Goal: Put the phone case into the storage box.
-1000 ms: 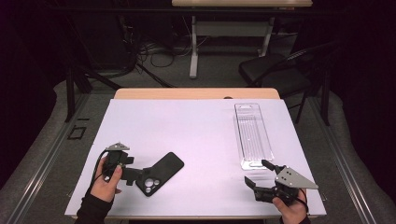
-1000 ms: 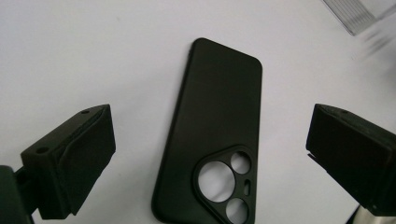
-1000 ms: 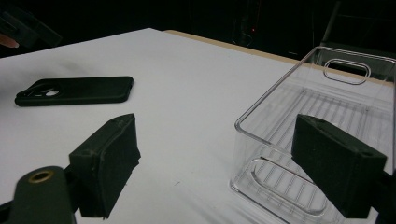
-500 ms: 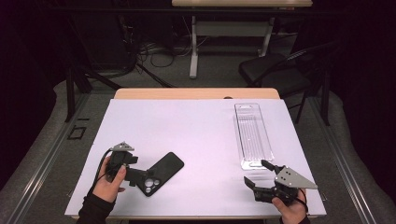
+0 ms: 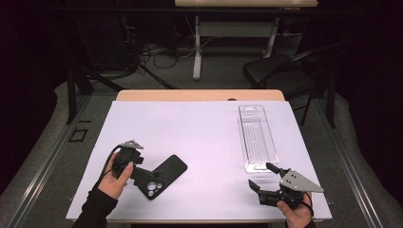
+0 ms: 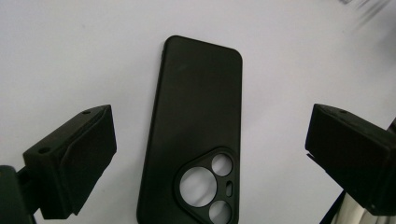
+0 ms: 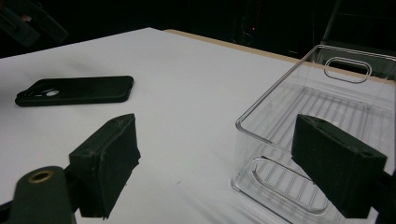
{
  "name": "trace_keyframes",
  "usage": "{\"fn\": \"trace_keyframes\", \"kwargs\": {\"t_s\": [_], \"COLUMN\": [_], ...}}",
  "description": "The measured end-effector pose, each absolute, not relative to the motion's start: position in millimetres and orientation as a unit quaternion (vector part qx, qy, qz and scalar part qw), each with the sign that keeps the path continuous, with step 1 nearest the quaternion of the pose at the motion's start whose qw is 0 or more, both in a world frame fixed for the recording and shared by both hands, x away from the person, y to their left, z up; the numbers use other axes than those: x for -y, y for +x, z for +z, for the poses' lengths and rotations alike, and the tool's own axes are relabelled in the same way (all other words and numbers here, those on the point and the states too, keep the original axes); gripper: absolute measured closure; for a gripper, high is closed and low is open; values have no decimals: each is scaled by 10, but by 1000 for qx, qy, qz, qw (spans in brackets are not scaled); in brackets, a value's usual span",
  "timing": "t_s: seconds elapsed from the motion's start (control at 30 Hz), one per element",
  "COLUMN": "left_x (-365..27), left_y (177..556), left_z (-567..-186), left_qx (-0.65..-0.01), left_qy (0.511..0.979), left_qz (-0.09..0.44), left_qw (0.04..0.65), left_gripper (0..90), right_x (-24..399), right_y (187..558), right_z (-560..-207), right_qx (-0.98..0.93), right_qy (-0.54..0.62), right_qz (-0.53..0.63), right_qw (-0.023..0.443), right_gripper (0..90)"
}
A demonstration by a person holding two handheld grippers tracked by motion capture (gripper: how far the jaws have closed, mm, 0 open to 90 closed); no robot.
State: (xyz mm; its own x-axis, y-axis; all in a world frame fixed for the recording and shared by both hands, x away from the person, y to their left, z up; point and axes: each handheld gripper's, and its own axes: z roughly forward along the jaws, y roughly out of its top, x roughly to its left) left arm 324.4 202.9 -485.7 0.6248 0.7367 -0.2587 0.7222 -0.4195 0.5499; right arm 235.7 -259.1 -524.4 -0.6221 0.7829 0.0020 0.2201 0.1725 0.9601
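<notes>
Matte black rubbery phone case (image 6: 196, 135) lies flat, camera cutouts up, lower left of the high view. Left gripper (image 5: 141, 174) is spread w/ jaws straddling it, prob. lined up to pinch. Right gripper (image 5: 263, 176) is spread too, idle by clear plastic ribbed tray (image 5: 257, 137), lower right. No brand or writing legible.

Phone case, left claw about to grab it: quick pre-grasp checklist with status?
1. Left claw open wide enough: ok, both jaws stand apart on either side of the phone case.
2. Case lined up between the jaws: ok, it lies lengthwise in the gap, camera cutout end nearest the claw.
3. Case flat on the table, back up: ok.
4. Jaws touching the case: not yet; height above it, cannot tell.
5. Clear tray empty and upright: ok, nothing shows inside.
6. Right claw out of the way: ok, open, by the tray's near end.
</notes>
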Motion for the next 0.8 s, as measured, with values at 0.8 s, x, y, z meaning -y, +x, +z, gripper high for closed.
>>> {"fn": "trace_keyframes", "kwargs": {"t_s": [0.8], "left_x": [-1810], "left_y": [3465], "left_z": [-4898], "left_qx": [-444], "left_qy": [844], "left_qz": [-37], "left_qw": [298], "left_gripper": [48], "right_x": [2586], "right_y": [2362], "right_z": [-5250], "right_qx": [-720], "right_qy": [347], "right_qz": [541], "right_qw": [260], "right_gripper": [144]}}
